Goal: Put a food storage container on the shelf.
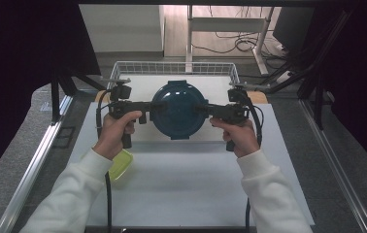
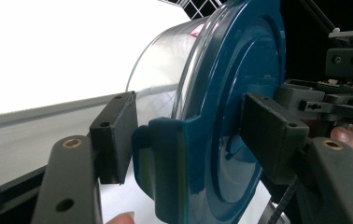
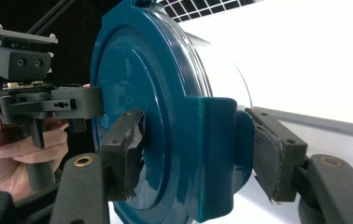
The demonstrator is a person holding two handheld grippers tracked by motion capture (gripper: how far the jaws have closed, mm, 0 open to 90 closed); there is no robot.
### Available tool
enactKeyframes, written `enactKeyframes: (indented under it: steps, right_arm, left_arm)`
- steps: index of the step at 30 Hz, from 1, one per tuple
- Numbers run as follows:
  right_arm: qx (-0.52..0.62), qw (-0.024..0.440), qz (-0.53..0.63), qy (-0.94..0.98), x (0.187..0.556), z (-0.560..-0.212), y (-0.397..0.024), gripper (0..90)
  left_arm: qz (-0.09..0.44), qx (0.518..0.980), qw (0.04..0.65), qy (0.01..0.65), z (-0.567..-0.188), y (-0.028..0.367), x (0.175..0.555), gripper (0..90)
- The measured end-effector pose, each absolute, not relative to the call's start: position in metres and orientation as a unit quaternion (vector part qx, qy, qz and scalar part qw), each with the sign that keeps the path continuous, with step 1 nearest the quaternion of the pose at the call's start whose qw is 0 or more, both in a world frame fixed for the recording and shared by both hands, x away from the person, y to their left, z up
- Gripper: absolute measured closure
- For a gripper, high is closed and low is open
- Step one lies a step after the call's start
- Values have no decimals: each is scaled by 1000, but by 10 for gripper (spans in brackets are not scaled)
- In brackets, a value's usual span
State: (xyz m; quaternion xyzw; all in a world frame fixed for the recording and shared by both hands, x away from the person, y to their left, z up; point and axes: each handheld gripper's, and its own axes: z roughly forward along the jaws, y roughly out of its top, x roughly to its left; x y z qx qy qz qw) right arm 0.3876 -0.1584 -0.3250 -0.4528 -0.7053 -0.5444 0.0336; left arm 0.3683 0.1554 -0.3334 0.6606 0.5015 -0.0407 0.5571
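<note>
The person held a round container with a teal lid [image 1: 178,109] between the two claws, lifted clear of the white table [image 1: 196,170] and just in front of the wire basket [image 1: 172,68]. The left claw [image 1: 145,107] was clenched on the lid's latch tab at the left edge; in the left gripper view one pad pressed the lid's top face while the other sat against the underside of the tab [image 2: 165,163], beside the clear bowl wall [image 2: 165,60]. The right claw [image 1: 209,109] gripped the opposite tab [image 3: 212,154] the same way, its worn pads [image 3: 270,158] squeezing lid and flap from both sides. The container therefore hung level between the two hands, lid upward, carried only by its two clips.

The step in hand looked like a two-handed carry, probably toward the basket. To do it well, both hands would need to travel together at the same height and pace, since any spreading apart could pull a tab out of its pads, and any pushing together could tilt the bowl. The clips might also flip open under load, so a steady squeeze and a slow, level move seemed wise. A yellow-green object [image 1: 121,165] lay on the table near the left sleeve, clear of the way to the basket.
</note>
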Motion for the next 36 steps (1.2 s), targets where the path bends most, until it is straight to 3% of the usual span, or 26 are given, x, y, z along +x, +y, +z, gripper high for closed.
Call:
enactKeyframes:
  steps: [19, 36]
  right_arm:
    - [-450, 13, -555, -699, 415, -283, -155, 394]
    - [-469, 15, -554, -688, 445, -274, -151, 394]
  left_arm:
    - [-48, 663, 557, 497, -298, 159, 395, 373]
    - [-70, 669, 545, 501, -292, 163, 436, 371]
